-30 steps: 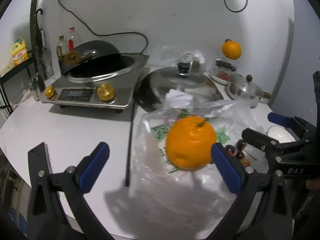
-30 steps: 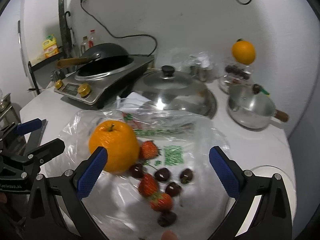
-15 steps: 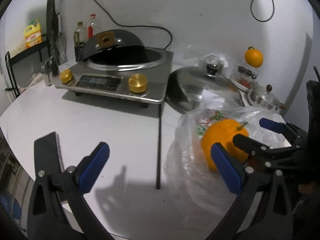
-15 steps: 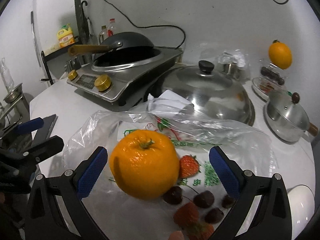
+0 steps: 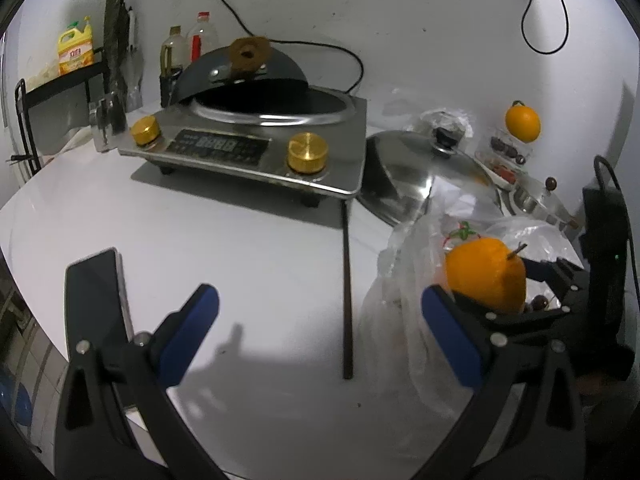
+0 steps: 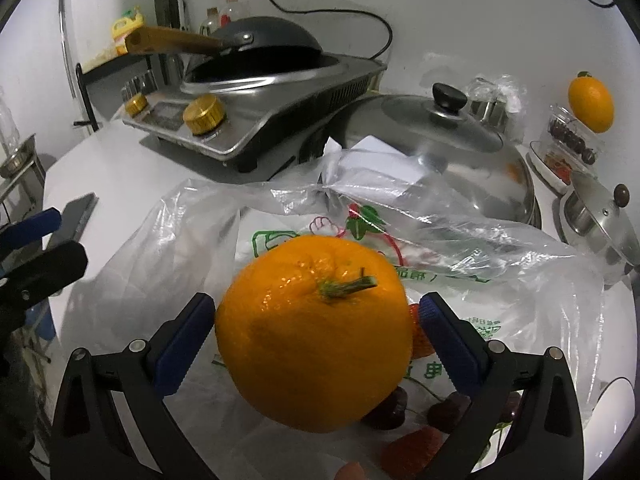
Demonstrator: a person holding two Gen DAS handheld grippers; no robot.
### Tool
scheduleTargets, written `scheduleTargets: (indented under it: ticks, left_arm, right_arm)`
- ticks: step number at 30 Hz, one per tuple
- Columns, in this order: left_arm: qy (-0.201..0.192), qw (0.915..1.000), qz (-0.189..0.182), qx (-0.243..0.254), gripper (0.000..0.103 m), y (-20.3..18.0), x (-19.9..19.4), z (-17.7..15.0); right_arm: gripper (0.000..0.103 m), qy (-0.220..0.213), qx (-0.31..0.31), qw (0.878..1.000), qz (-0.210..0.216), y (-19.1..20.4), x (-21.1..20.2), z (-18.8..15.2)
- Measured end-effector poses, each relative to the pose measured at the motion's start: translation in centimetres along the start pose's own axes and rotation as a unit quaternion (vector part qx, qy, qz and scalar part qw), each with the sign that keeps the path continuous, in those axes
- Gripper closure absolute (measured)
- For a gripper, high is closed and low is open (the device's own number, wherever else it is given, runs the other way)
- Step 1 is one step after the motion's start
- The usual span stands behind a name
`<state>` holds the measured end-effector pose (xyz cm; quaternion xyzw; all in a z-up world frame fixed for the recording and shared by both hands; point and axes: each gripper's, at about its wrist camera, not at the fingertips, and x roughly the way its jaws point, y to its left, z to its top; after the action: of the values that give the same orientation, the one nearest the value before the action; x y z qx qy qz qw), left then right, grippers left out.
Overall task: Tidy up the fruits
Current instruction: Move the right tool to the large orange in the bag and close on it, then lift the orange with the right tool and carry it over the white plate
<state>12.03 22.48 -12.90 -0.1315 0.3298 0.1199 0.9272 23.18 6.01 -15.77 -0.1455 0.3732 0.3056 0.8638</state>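
Observation:
A large orange (image 6: 314, 332) with a short green stem sits on a clear plastic bag (image 6: 440, 240). My right gripper (image 6: 316, 306) is open around it, a blue pad close on each side, neither visibly pressing. Dark cherries (image 6: 448, 412) and a strawberry (image 6: 412, 444) lie on the bag just behind and below the orange. In the left wrist view the same orange (image 5: 486, 276) shows between the right gripper's fingers. My left gripper (image 5: 320, 336) is open over bare white table, left of the bag (image 5: 400, 320). A second orange (image 6: 591, 102) rests on a clear container (image 6: 568, 136) at the back right.
An induction cooker (image 5: 256, 148) with a dark wok stands at the back. A large steel lid (image 6: 440, 132) and a small lidded pot (image 6: 600, 216) are behind the bag. A phone (image 5: 94, 296) lies near the left table edge. A dark rod (image 5: 346, 292) lies on the table.
My right gripper moved in on the orange, which now fills the gap between its fingers. My left gripper swung left, away from the bag, toward the phone.

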Motion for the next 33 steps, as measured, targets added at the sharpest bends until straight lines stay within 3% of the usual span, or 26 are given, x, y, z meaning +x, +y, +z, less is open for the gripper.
scheduleTargets:
  ticks: [18,33]
  left_arm:
    - [-0.004,1.0,0.007,0.002,0.001,0.1,-1.3,-0.5]
    - [-0.026,0.9994,-0.006,0.023,0.001,-3.6,-4.7,-0.7]
  right_arm:
    - [0.01,-0.011,-0.003,1.0,0.004,0.2,-0.6,-0.6]
    - [0.01,-0.079,0.018,0.997,0.002,-1.6,-8.1,-0.7]
